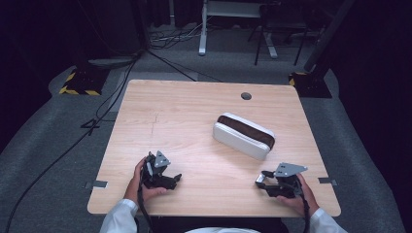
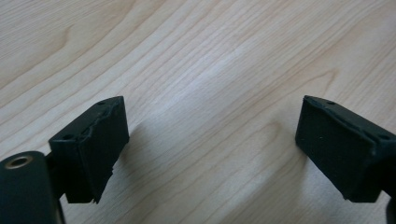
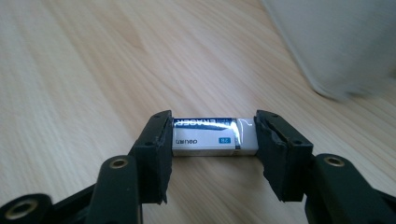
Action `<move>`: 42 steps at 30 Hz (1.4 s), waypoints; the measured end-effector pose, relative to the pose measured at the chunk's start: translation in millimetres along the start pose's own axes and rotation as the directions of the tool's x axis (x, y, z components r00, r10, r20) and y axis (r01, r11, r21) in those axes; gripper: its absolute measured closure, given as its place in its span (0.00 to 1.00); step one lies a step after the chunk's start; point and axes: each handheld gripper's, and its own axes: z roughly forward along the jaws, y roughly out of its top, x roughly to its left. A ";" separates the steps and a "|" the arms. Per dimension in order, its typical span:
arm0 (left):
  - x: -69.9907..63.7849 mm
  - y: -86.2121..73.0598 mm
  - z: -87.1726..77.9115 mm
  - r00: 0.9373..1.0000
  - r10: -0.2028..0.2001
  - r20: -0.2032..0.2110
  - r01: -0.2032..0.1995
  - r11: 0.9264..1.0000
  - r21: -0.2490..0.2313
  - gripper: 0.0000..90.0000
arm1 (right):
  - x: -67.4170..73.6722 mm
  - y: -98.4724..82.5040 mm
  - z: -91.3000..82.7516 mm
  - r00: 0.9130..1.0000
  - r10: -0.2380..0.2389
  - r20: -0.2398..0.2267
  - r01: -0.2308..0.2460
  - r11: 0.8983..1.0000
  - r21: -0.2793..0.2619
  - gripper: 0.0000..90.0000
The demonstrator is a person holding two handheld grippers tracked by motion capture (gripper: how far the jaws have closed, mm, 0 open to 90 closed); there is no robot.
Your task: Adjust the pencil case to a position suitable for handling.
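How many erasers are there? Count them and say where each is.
1. The eraser sits clamped between the jaws of the right gripper, near the table's front right. More could be hidden inside the open case.

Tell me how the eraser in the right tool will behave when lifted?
The eraser is a flat-sided block, so it should not roll. The right tool clamps it end to end, so it probably stays stiff. Its glossy sleeve may slip slightly.
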 end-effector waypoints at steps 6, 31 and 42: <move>-1.2 7.7 5.1 0.999 0.039 0.028 -0.039 0.999 -0.001 0.18 | -26.0 -22.4 -24.7 0.992 0.086 0.097 -0.086 0.996 -0.004 0.54; -42.5 116.5 38.4 0.968 0.210 0.139 -0.187 0.968 -0.165 0.19 | -55.3 -36.2 -36.5 0.982 0.133 0.136 -0.130 0.991 -0.031 0.54; -81.2 167.1 56.0 0.940 0.298 0.165 -0.258 0.939 -0.227 0.19 | -55.5 -36.1 -36.4 0.982 0.132 0.136 -0.129 0.991 -0.031 0.54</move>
